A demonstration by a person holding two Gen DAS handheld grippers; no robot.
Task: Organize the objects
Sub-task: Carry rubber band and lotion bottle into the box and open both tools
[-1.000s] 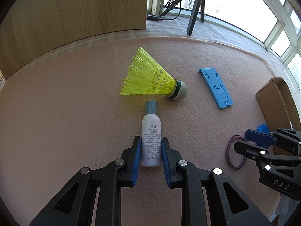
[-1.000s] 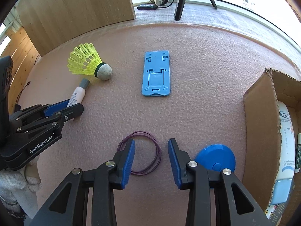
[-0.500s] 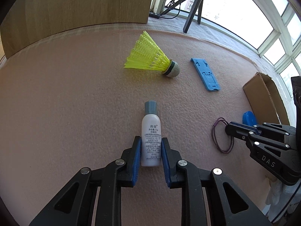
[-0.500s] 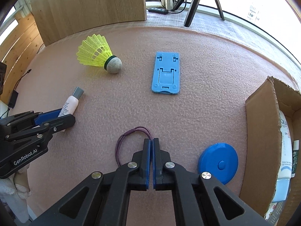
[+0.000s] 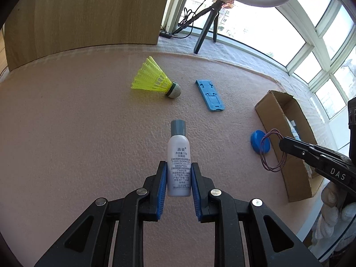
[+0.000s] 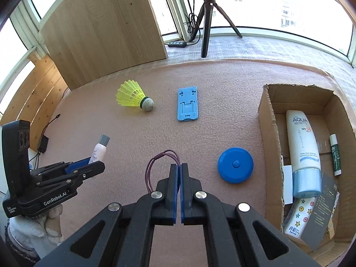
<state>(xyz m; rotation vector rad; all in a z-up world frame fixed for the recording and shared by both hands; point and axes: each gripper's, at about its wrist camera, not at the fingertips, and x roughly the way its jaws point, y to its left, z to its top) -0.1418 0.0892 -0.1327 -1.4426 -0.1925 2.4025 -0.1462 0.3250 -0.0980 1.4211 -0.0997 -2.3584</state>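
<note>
My left gripper (image 5: 178, 169) is shut on a small white bottle (image 5: 179, 155) with a grey cap and holds it above the pink mat; it also shows in the right wrist view (image 6: 99, 152). My right gripper (image 6: 179, 166) is shut on a purple hair band (image 6: 155, 166), which hangs lifted off the mat and shows in the left wrist view (image 5: 270, 153). A yellow shuttlecock (image 6: 134, 98), a blue phone stand (image 6: 188, 103) and a round blue tape measure (image 6: 235, 168) lie on the mat. An open cardboard box (image 6: 268, 120) stands at the right.
The box holds a sunscreen tube (image 6: 302, 149), a lip balm stick (image 6: 334, 153) and other items. A wooden panel (image 6: 104, 29) stands at the back left. A tripod (image 6: 208, 17) and a power strip (image 6: 178, 43) are near the window.
Both grippers have risen, so the mat looks farther away. The left carries the bottle up. The right, open a second ago, shut on the hair band and lifted it.
</note>
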